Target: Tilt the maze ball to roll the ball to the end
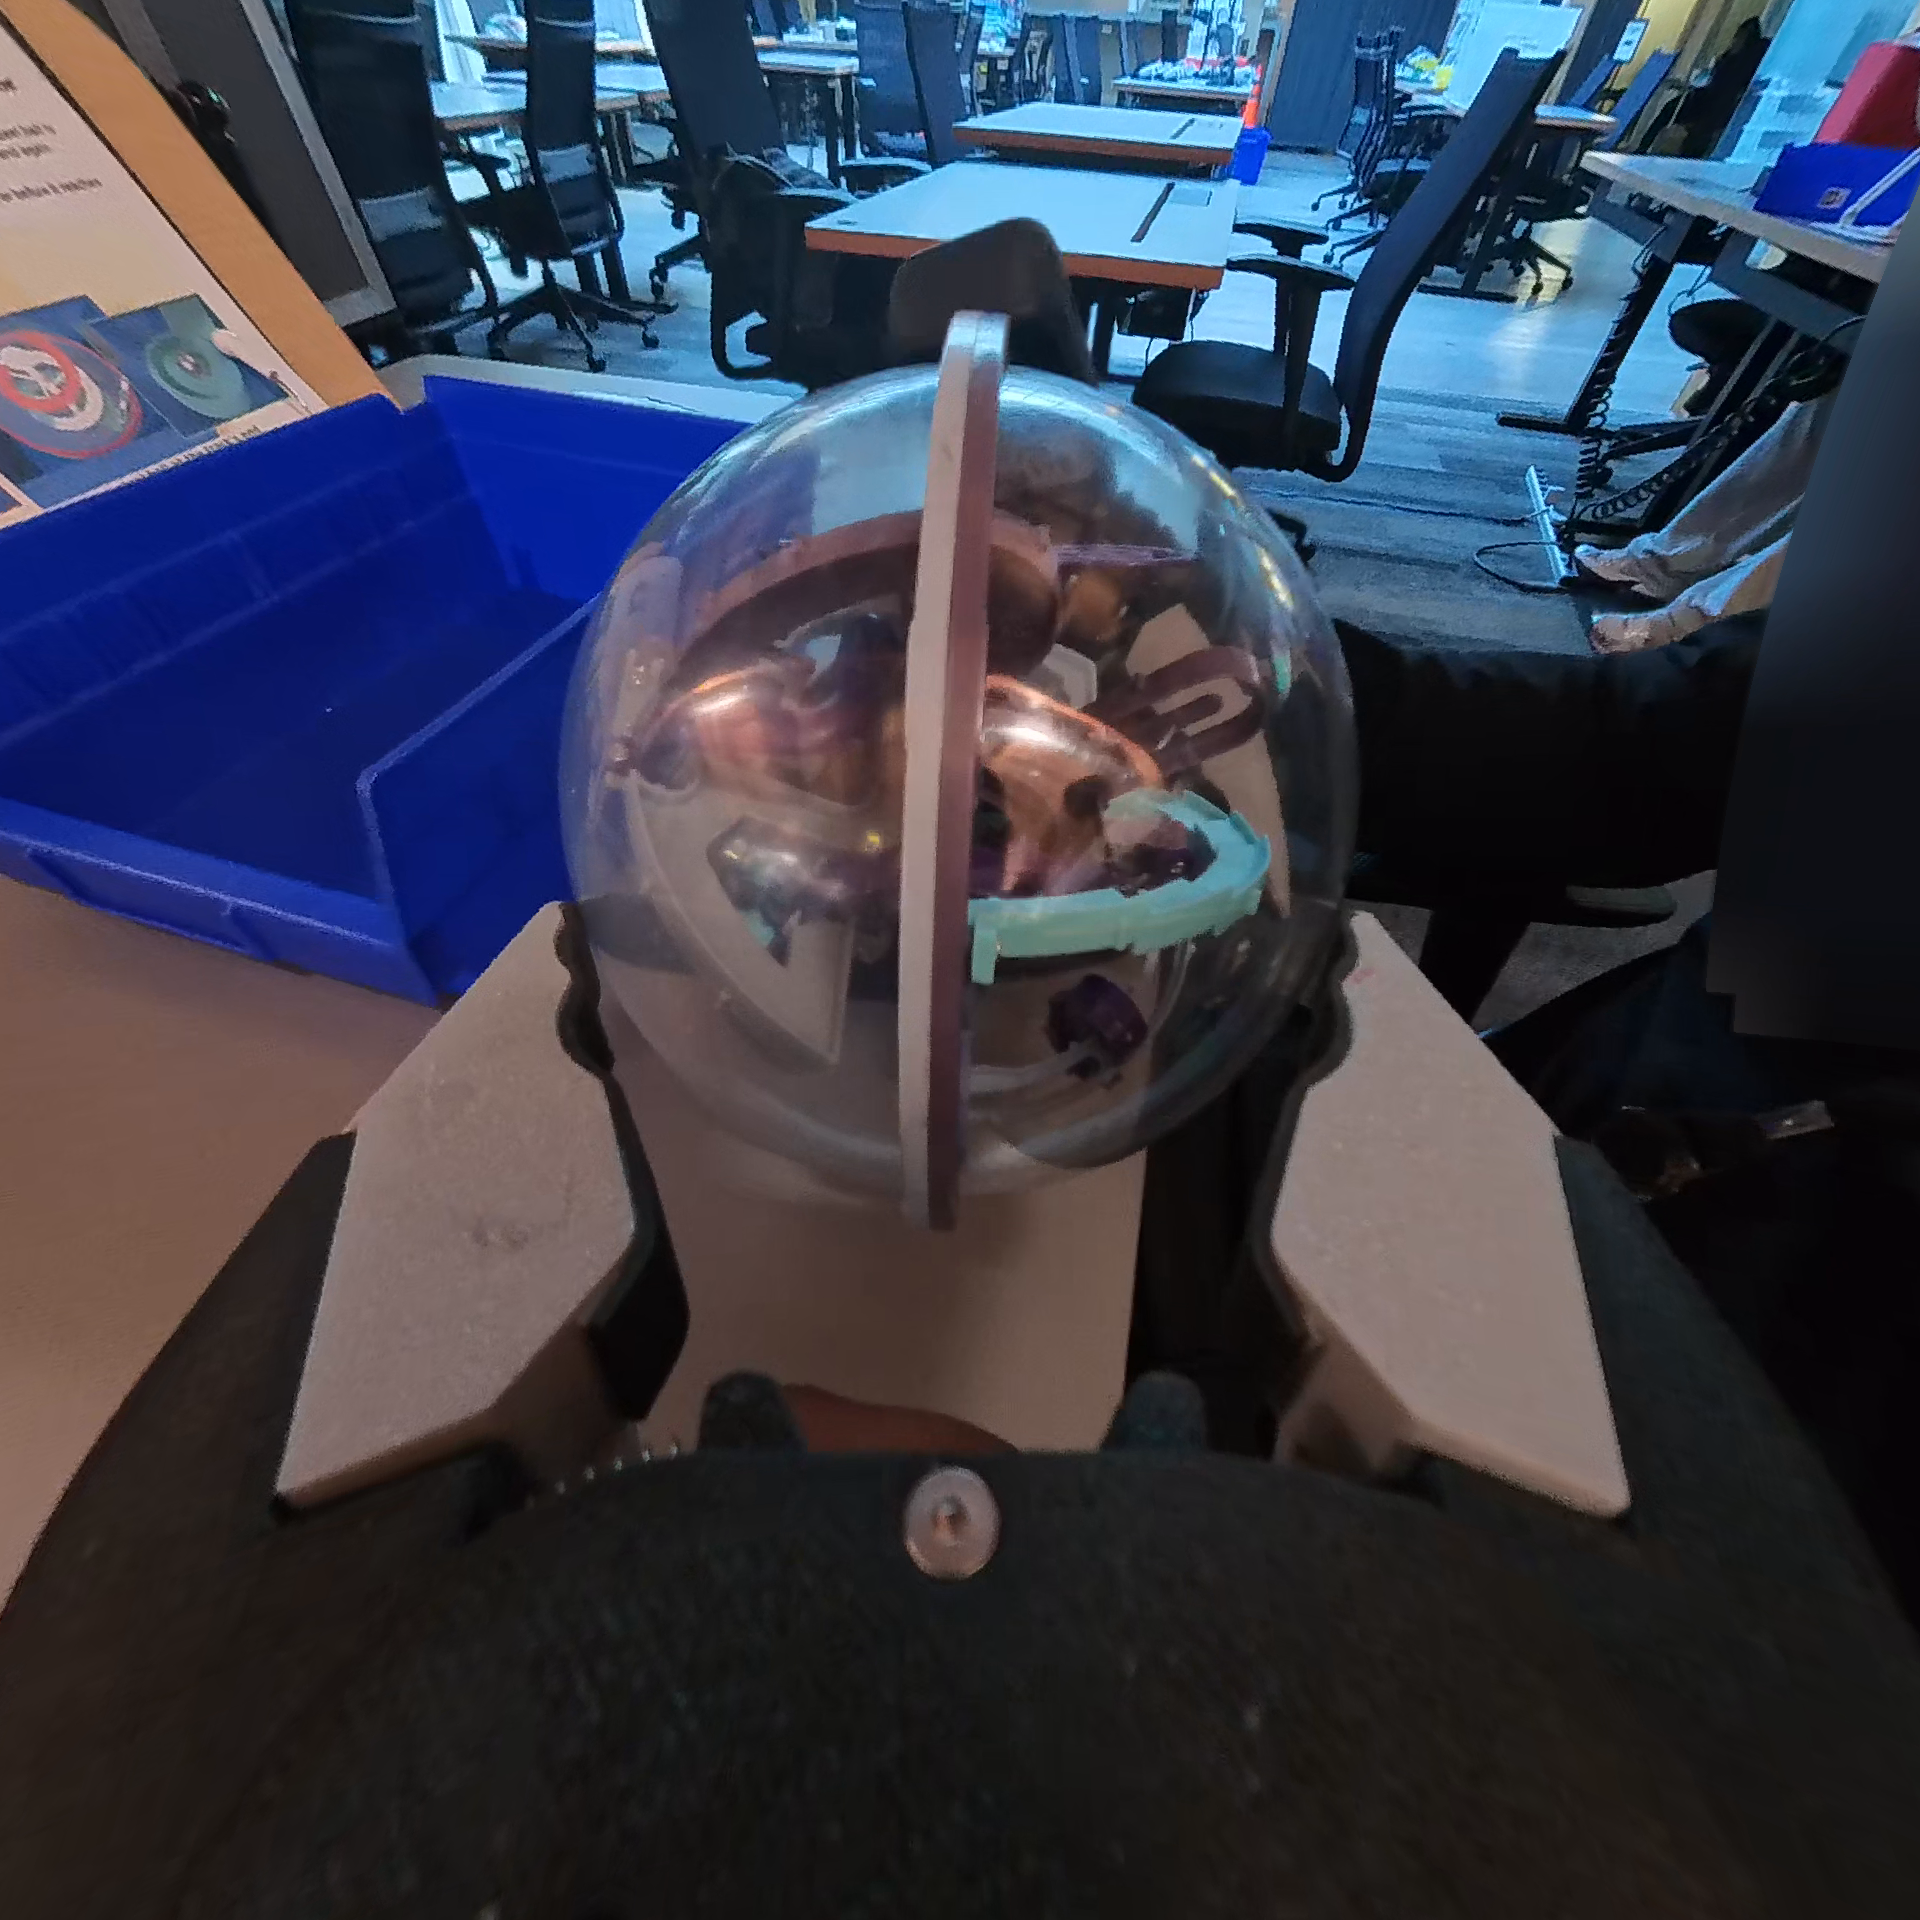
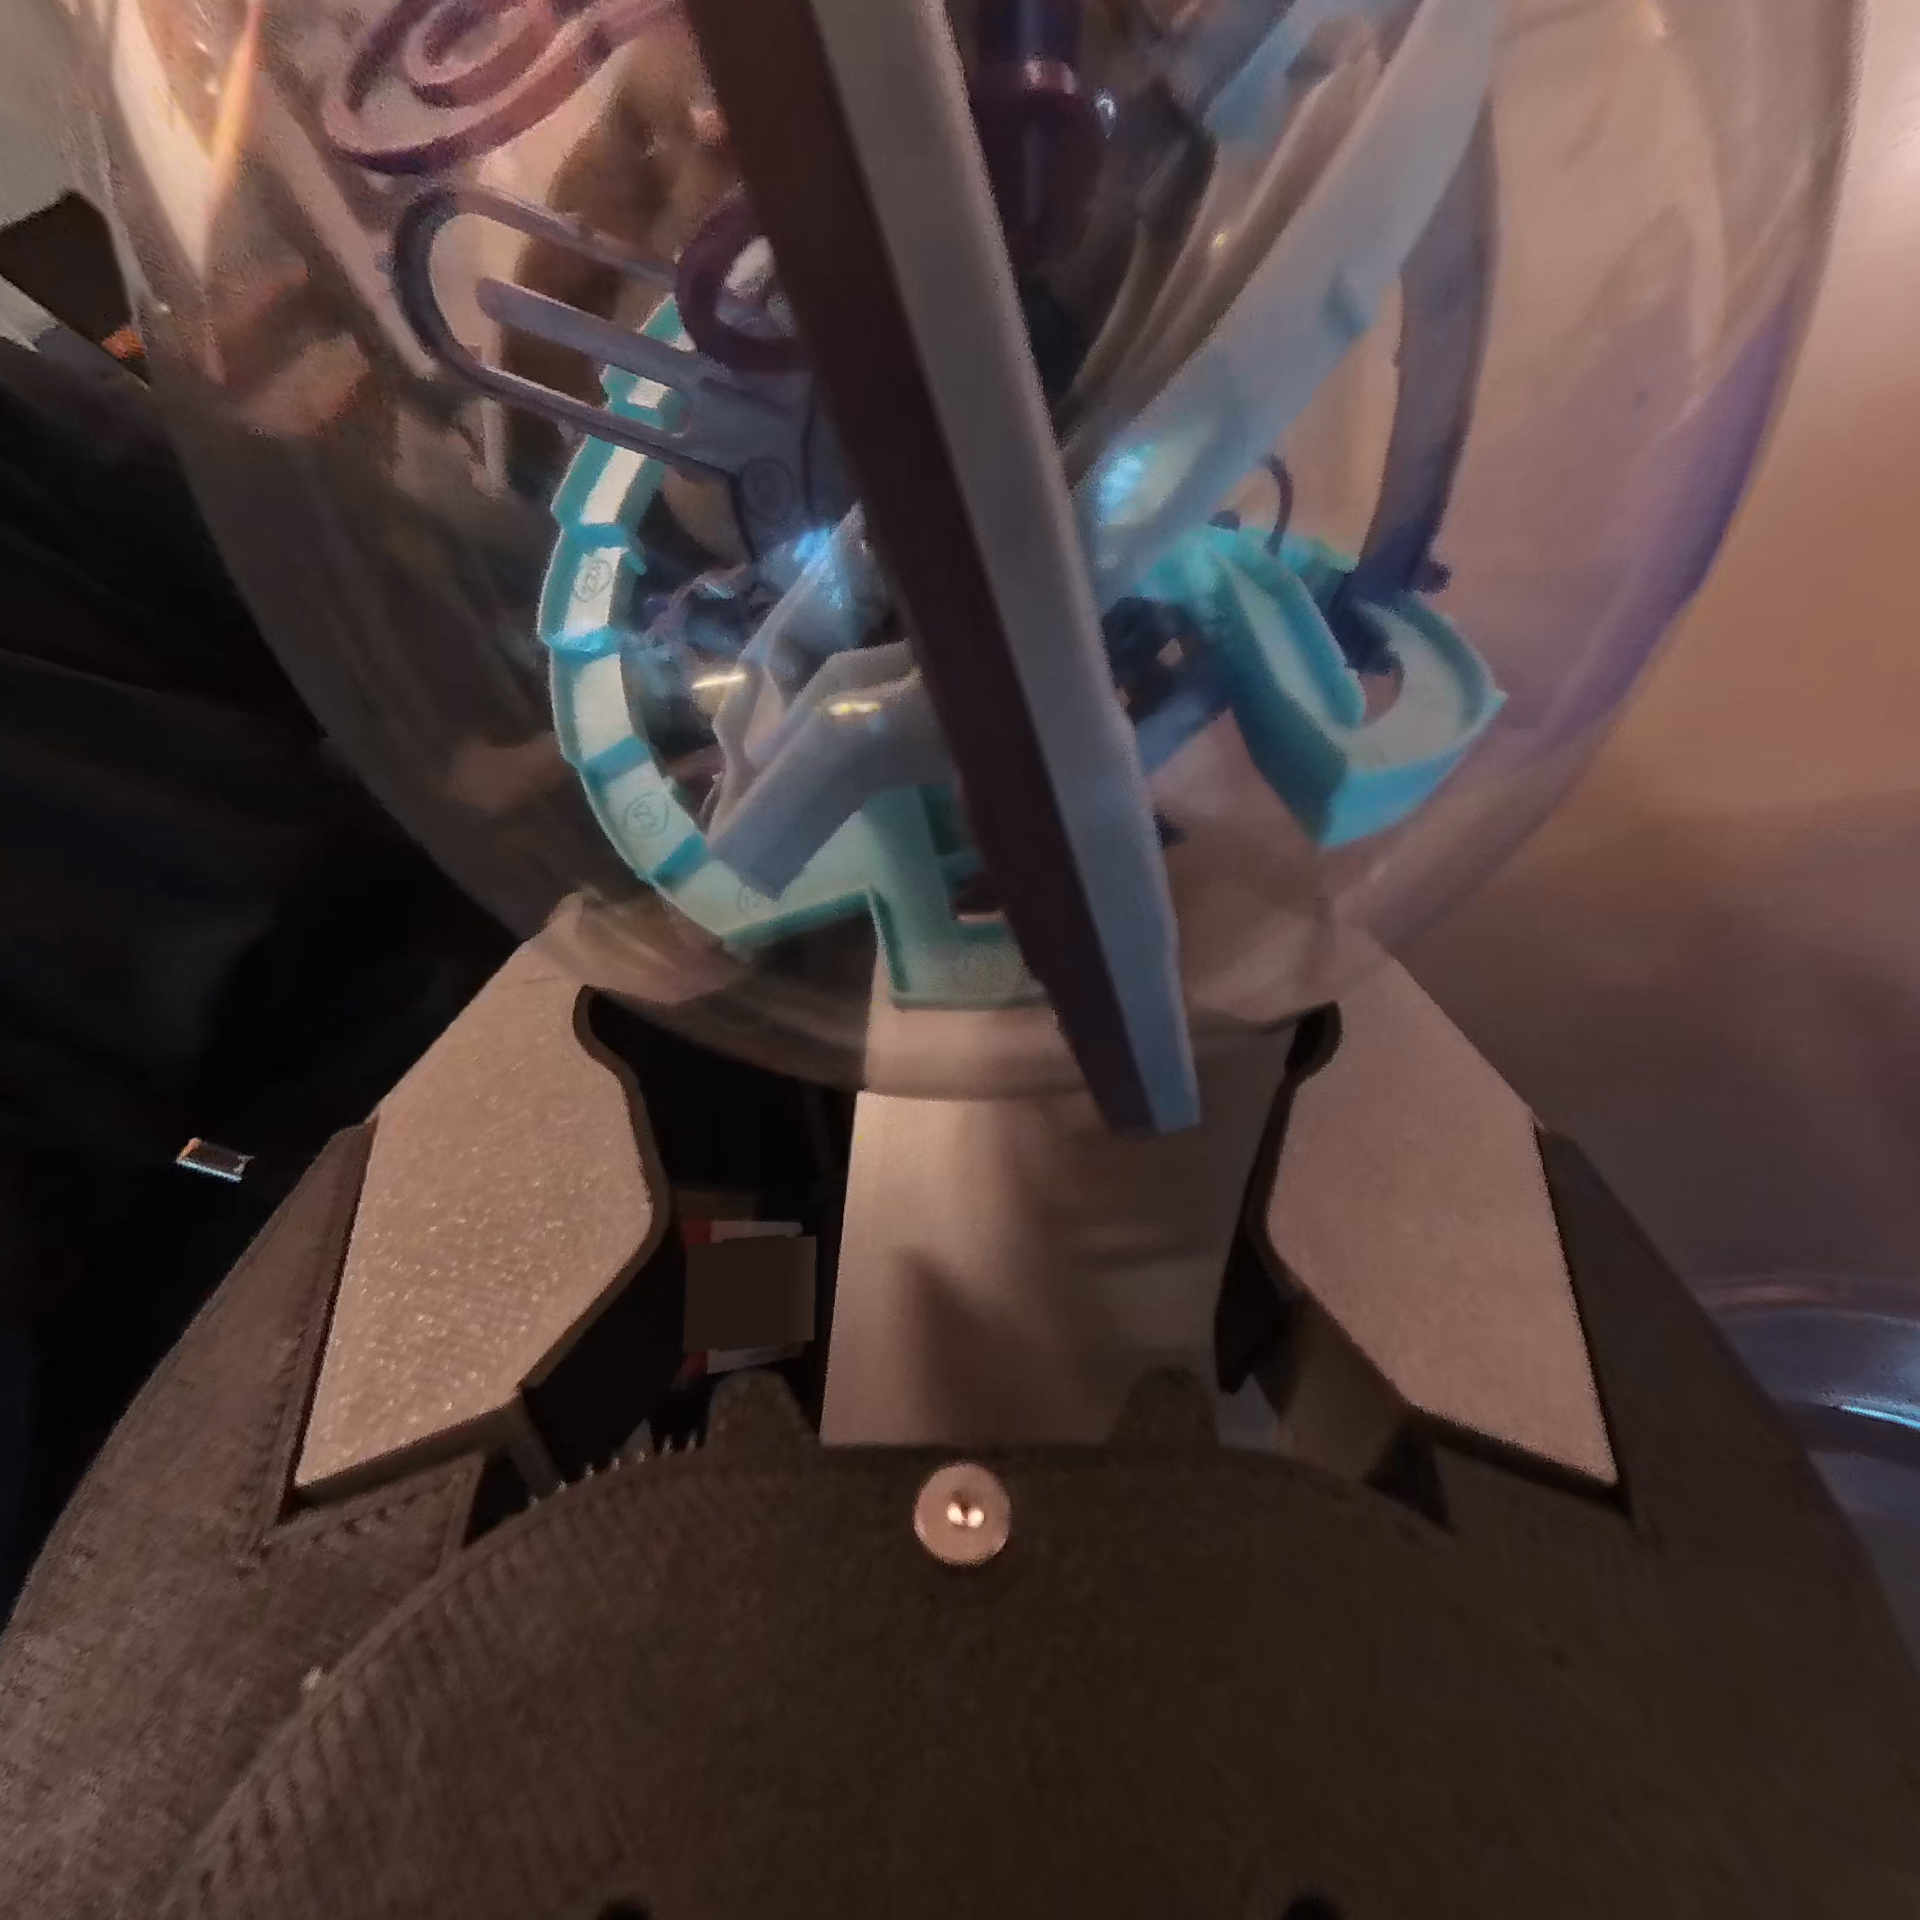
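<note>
Our left tool [image 1: 958,935] has its two pale pads spread wide and clamped on the clear maze ball [image 1: 790,727], one pad against the sphere at about 8 o'clock, the other at about 4 o'clock. Our right tool [image 2: 956,1023] grips the same maze ball from another side, its fingers equally far apart and set against the lower curve of the sphere, which fills that view from 9 o'clock round to 3 o'clock. The sphere is held up in the air between the two tools, clear of the bench [image 1: 156,1091]. A flat grey and brown ring [image 1: 951,727] girdles the globe; in the left wrist view its long axis runs nearly upright, from 12 to 6 o'clock, while in the right wrist view it leans from 11 toward 5 o'clock. Inside we see a teal curved track [image 1: 1132,894] at 3 o'clock of the ring, with purple and grey pieces around it; we cannot pick out the small ball. Outward, the pale bench lies below at 9 o'clock, carrying a blue bin [image 1: 260,707] with a printed sheet [image 1: 125,343] propped in it. Beyond, from 11 to 2 o'clock, the room holds rows of desks [image 1: 1039,218] and black office chairs [image 1: 1351,312] on a grey floor.
</note>
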Motion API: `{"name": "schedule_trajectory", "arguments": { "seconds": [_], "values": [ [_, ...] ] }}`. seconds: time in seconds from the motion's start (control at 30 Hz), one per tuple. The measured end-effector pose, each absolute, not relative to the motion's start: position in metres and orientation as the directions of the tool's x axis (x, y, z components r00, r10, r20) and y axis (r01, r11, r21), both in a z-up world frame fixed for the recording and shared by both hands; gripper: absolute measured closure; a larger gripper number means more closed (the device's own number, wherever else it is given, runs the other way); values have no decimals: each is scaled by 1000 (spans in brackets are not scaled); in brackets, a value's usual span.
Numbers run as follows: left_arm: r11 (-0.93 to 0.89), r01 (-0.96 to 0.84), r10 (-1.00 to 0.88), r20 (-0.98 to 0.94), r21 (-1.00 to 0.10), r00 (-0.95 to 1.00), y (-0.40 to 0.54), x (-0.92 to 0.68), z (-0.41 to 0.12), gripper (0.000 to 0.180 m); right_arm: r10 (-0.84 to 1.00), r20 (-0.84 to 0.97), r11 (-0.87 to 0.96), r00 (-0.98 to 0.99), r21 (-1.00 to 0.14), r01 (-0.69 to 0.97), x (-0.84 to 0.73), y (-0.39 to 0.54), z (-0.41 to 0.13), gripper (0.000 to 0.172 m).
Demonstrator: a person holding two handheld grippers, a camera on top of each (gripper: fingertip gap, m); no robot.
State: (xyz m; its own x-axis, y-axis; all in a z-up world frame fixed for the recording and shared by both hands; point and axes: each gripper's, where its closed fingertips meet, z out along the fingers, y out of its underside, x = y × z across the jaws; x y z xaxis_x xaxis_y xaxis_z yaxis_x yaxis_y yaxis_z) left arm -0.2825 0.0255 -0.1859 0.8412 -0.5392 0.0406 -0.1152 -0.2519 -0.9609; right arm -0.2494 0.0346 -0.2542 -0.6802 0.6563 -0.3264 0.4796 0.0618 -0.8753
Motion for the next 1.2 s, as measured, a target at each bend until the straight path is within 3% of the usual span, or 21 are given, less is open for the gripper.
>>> {"name": "schedule_trajectory", "arguments": {
  "seconds": [0.83,1.2],
  "values": [
    [-240,-73,-563,78,-968,823,31,-294,-203,47,712,-327,49,-622,-859,509,-256,46,-261,44],
    [-234,-128,-582,33,-964,813,29,-295,-217,48,747,-270,137,-608,-832,538,-256,47,-275,44]
  ]
}}
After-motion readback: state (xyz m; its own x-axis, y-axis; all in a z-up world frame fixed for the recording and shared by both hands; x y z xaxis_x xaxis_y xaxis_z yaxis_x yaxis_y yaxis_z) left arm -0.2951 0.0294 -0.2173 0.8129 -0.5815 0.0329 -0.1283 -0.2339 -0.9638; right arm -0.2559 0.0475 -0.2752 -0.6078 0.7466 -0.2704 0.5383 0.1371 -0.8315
